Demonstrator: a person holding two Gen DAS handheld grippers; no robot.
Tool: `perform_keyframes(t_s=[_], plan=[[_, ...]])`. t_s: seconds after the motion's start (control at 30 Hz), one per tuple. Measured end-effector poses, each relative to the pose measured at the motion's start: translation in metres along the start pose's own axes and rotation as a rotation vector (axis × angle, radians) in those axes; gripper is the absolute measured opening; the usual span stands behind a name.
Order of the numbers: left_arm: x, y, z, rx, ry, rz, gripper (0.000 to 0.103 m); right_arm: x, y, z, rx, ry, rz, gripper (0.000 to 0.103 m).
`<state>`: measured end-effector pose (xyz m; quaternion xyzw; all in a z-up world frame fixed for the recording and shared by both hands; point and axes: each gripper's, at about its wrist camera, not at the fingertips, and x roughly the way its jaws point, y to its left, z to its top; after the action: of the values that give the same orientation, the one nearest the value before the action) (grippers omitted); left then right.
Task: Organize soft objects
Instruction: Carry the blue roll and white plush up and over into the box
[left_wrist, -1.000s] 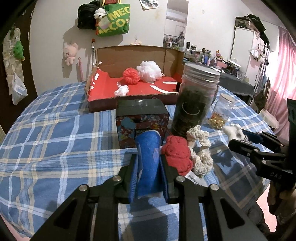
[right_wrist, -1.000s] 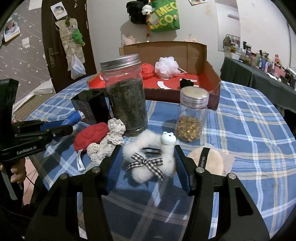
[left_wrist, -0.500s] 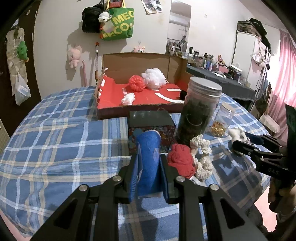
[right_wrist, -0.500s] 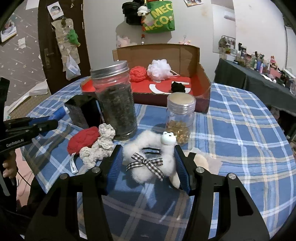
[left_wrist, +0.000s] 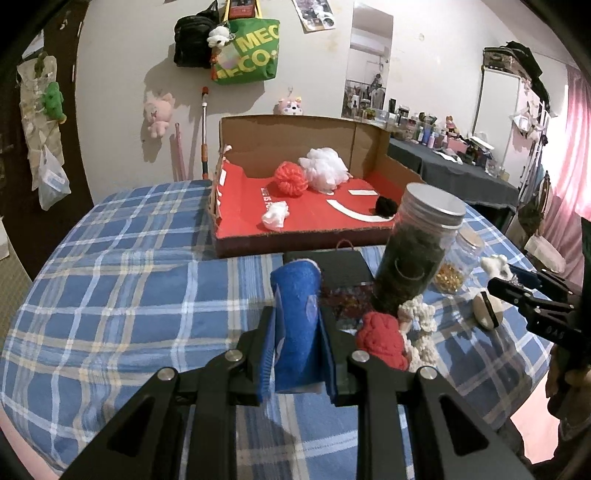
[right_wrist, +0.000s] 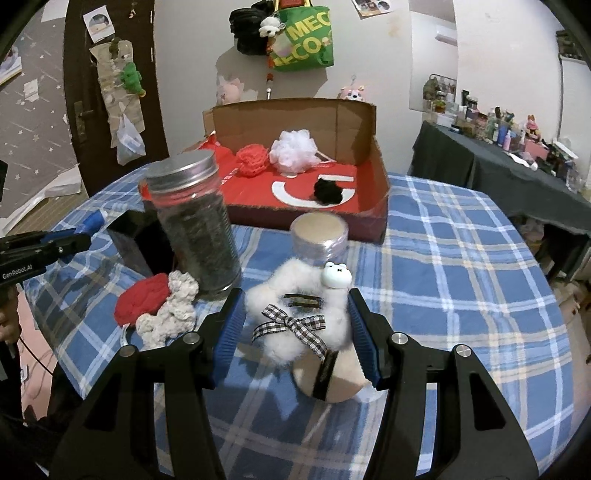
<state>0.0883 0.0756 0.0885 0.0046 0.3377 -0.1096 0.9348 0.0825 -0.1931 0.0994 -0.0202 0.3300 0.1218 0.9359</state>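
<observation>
1. Left gripper (left_wrist: 297, 332): pads pinched tight on a rolled blue cloth (left_wrist: 295, 325), roll standing upright between them. Narrow grip suits a thin soft roll & keeps it from unrolling, I'd say.
2. Right gripper (right_wrist: 295, 332): jaws about half spread, pressing both sides of a fluffy white scrunchie (right_wrist: 299, 306) w/ checked bow & small bear charm. Wider grip bc the fluff is bulky; bow side faces the cam.
3. Landmark = cardboard box (left_wrist: 295, 129) w/ red floor, at far side of the plaid tablecloth (left_wrist: 129, 277). Both held items sit on the near side of the box, not over it yet.
4. Already inside box: red knit ball (left_wrist: 290, 179), white mesh pouf (left_wrist: 324, 168), small white wad (left_wrist: 275, 216), black scrunchie (left_wrist: 386, 206). So box looks like the drop spot for soft stuff.
5. Btwn grippers & box: tall jar of dark leaves (right_wrist: 194, 225), small jar of gold beads (right_wrist: 319, 240), black tin (left_wrist: 332, 264). Hard things, prob. left out on purpose; they block a straight path to the box.
6. Near side of box, just by tall jar: red knit piece (right_wrist: 142, 299) touching cream crochet piece (right_wrist: 170, 314); beige powder puff (right_wrist: 328, 373) under right gripper. Soft, not yet sorted.
</observation>
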Motion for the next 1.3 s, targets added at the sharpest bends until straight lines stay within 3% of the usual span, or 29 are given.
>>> perform_keyframes(t_s=[0.83,1.13,1.3], plan=[[0.044,-0.001,0.062,0.064,0.064,-0.065,0.024,0.023,-0.024,0.062,-0.056,0.002,-0.047,0.053],[0.070,-0.007,0.084,0.099,0.134,-0.126,0.024,0.043,-0.023,0.085,-0.080,0.038,0.021,0.053],[0.088,-0.010,0.098,0.106,0.187,-0.172,0.024,0.068,-0.024,0.101,-0.083,0.105,0.091,0.053]])
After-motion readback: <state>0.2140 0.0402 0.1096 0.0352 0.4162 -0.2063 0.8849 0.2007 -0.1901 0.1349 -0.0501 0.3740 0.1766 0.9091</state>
